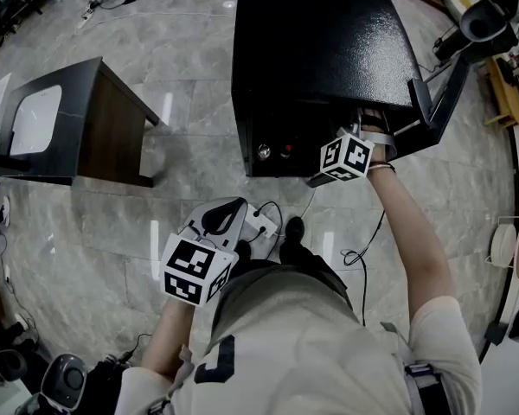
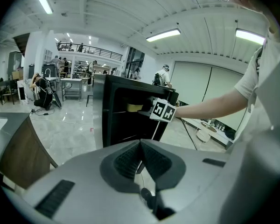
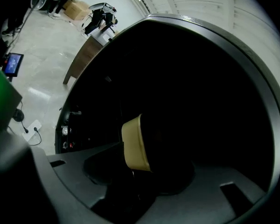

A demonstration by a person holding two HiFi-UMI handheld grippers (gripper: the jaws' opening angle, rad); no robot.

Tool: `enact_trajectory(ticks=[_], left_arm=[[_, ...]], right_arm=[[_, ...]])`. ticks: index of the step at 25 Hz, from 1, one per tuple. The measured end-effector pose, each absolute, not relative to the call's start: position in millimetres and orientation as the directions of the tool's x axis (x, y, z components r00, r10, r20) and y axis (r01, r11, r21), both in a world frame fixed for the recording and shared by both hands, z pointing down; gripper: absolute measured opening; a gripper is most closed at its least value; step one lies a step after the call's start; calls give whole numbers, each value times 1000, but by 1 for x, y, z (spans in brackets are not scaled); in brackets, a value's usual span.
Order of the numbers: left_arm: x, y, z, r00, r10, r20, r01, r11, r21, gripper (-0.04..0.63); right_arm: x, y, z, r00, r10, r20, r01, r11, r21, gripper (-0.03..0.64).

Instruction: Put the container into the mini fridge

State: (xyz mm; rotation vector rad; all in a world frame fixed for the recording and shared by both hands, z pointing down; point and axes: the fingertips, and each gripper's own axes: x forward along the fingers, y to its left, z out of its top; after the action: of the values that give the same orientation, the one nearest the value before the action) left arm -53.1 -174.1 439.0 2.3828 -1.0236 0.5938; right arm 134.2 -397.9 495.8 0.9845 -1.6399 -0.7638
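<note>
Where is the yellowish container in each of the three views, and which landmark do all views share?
Head view: not visible, hidden under the top of the mini fridge.
Left gripper view: the container is near the centre, inside the open fridge.
Right gripper view: lower centre, in the dark interior.
Shared landmark: the black mini fridge.

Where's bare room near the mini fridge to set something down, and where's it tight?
Free: the mini fridge top; the floor strip between side table and fridge. Tight: the fridge opening, filled by the right gripper and container; cables lie on the floor before it.
</note>
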Motion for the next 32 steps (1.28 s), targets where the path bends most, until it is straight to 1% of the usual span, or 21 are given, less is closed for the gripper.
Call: enact_trajectory(ticks=[4, 7, 10, 12, 15, 25, 32], left_arm=[[-55, -176, 437, 622, -556, 552, -758, -604, 247, 57], [-58, -178, 437, 616, -566, 548, -765, -595, 246, 57], [-61, -178, 439, 614, -565, 551, -767, -592, 248, 57], [-60, -179, 438, 616, -561, 553, -765, -594, 249, 57], [-56, -179, 438, 622, -557, 550, -759, -602, 249, 57], [-63, -178, 442, 605, -560, 566, -772, -586, 246, 57], [-71, -180, 441, 597, -574, 561, -781, -577, 241, 57]], right_arm=[[130, -396, 492, -114, -895, 432, -261, 447, 856, 201], [120, -377, 485, -147, -894, 423, -319, 448, 836, 201], [110, -365, 494, -165, -875, 456, -293, 485, 824, 201], [113, -367, 506, -139, -859, 493, -281, 512, 812, 201], [120, -375, 517, -99, -851, 515, -282, 521, 806, 201], [126, -407, 529, -30, -846, 532, -269, 519, 811, 201], [125, -401, 522, -49, -856, 515, -296, 505, 811, 201]])
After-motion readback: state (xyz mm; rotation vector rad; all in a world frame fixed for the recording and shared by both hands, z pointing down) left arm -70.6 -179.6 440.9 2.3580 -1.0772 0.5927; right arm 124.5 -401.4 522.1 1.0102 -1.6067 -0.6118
